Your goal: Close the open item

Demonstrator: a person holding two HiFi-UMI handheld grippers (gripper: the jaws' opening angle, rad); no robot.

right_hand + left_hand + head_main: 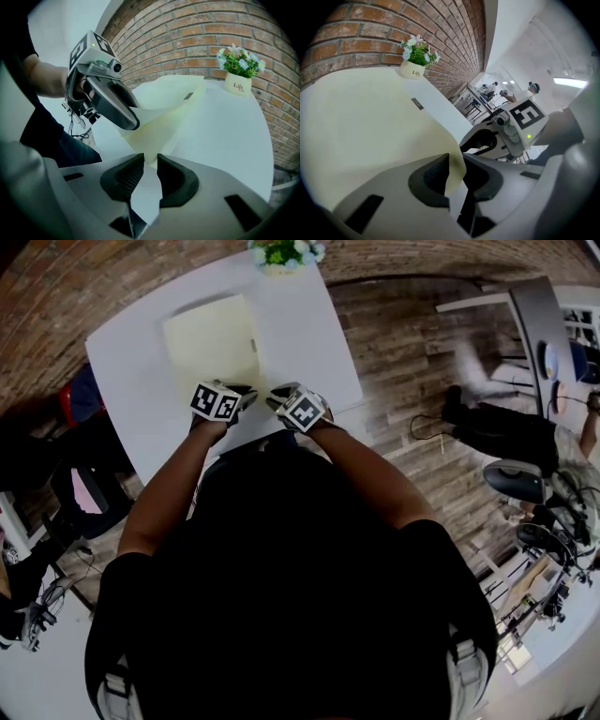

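A pale yellow folder [211,343] lies on the white table [314,338], its near cover lifted and bowed. My left gripper [247,393] is at the folder's near edge. In the left gripper view the cover's corner [454,164] rests against one pad, with a gap to the other, so the left gripper [458,169] is open around it. Beside it to the right, my right gripper [275,397] is shut on the folder's edge, the sheet [161,122] pinched between its pads at the right gripper [150,165].
A small white pot of flowers [284,254] stands at the table's far edge against the brick wall. The table's near edge lies just below the grippers. Chairs and bags [89,493] are on the floor at left, and a person [497,427] sits at right.
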